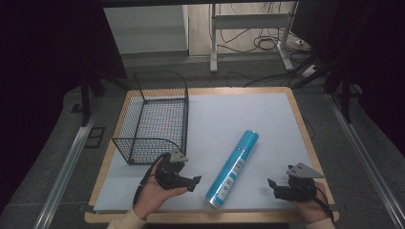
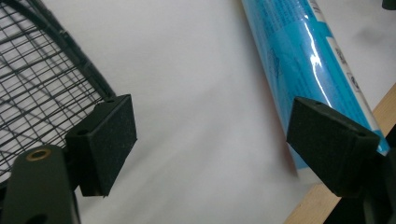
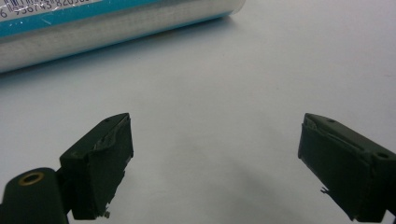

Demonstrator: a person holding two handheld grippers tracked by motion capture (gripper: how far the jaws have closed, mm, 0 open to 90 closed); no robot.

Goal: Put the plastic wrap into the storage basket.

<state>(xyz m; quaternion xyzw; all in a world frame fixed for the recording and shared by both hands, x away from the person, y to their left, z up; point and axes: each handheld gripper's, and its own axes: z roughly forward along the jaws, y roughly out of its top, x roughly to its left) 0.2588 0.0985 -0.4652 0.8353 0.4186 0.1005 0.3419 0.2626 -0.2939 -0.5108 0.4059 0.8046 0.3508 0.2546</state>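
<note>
Left gripper (image 1: 191,181): black body w/ black jaws, grey three-cornered plate on top, black cable trailing back along the forearm. Held in left hand (image 1: 155,193); cream/light sleeve cuff (image 1: 125,220) at wrist. Right gripper (image 1: 273,185): same build, black, grey plate on top, black cable looping past the right hand (image 1: 313,207). Left gripper view: two black blocky pads (image 2: 106,140), matte grainy face, small holes in top edge, brass-coloured eyelet on the arm. Right gripper view: pads (image 3: 100,163) worn, facing peeling at edges, brass eyelet too.
</note>
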